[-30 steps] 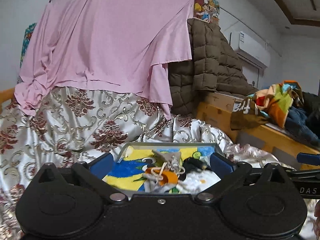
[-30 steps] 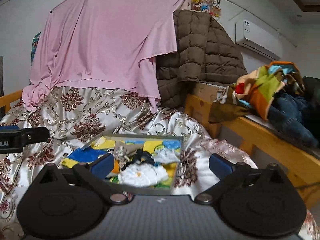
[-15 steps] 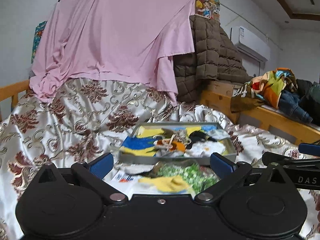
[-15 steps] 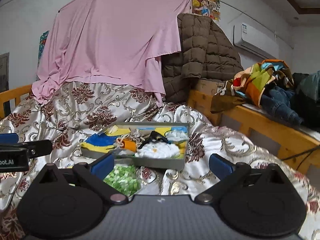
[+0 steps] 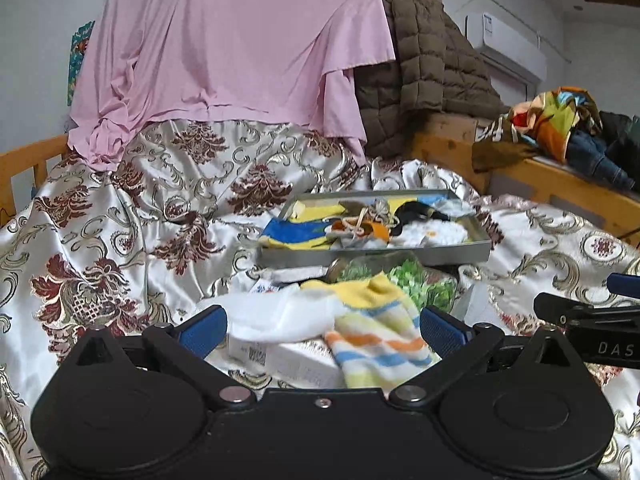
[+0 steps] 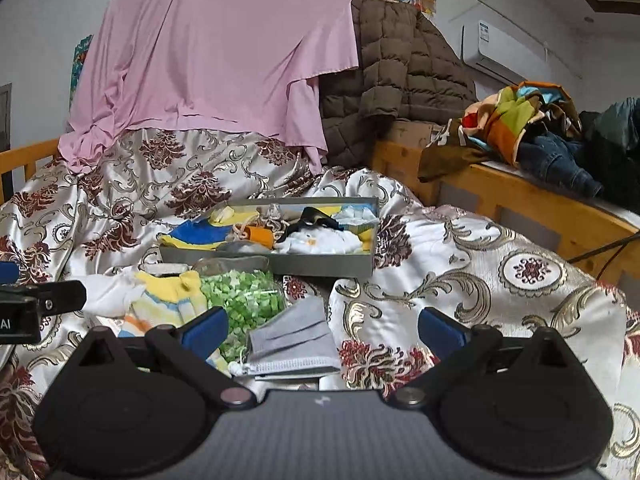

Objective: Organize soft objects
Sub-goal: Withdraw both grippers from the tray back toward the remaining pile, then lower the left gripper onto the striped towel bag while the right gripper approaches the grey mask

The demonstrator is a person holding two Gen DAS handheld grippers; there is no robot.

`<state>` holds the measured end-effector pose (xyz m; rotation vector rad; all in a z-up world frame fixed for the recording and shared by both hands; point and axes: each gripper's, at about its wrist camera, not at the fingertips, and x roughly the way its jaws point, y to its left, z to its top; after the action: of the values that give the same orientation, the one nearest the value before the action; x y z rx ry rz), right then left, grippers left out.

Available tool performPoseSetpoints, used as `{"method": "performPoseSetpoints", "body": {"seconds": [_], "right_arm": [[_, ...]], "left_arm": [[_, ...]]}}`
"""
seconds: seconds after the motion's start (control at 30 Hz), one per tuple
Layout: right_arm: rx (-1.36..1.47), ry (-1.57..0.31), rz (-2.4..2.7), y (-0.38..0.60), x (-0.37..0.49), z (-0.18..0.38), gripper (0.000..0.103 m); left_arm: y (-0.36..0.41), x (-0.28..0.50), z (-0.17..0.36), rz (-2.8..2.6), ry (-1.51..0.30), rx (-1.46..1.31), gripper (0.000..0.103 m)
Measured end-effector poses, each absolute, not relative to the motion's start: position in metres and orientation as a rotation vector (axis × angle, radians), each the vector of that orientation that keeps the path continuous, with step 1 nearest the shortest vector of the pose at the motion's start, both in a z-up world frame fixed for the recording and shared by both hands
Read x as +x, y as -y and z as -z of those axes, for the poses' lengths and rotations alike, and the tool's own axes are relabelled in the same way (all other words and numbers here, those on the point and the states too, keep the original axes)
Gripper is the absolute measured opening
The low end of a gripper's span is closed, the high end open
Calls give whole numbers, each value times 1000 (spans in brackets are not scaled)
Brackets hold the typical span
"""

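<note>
A grey tray (image 5: 372,256) (image 6: 320,270) holding several small socks and cloth pieces rests on the floral bedspread. In front of it lie a striped yellow sock (image 5: 376,332) (image 6: 168,300), a white cloth (image 5: 272,316), a green-flecked bag (image 5: 404,276) (image 6: 244,296) and a grey folded face mask (image 6: 296,340). My left gripper (image 5: 322,328) is open, its blue pads either side of the striped sock and white cloth. My right gripper (image 6: 322,326) is open just above the grey mask, holding nothing.
A white box (image 5: 296,360) lies under the sock. A pink sheet (image 5: 240,48) and brown quilted jacket (image 5: 424,64) hang behind the bed. A wooden bed frame (image 6: 520,204) with piled clothes (image 6: 532,120) runs along the right.
Both grippers have pulled back from the tray toward the near bedspread. The striped sock, white cloth, green bag and grey mask have come into view between the fingers.
</note>
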<state>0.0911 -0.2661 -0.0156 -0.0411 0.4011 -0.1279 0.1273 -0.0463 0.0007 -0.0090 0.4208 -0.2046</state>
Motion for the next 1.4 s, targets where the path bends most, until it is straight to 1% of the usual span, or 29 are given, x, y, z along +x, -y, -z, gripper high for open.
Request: {"method": "performPoseSetpoints", "body": {"seconds": [0.17,0.43,0.57,0.73,1.2,1.4], "right_arm": [[-24,-445,101,268,94,27,103],[-9,-567,36,263,107,47,103],[4,-636,24,262,114,56,103],[28,-679,29,266,118,64,103],[6,-693,50,269,128,69,103],[7,-693,48,270,129,70,103]], "left_arm": [[47,127,14,236,-475,12,102],[50,131,41,324,-577,62,102],[49,135,50,328,-607,59,102],[46,142,59,329,-655,47,102],[47,159,67,358,-740,-43,102],[49,166,68,356,-740,-70,102]]}}
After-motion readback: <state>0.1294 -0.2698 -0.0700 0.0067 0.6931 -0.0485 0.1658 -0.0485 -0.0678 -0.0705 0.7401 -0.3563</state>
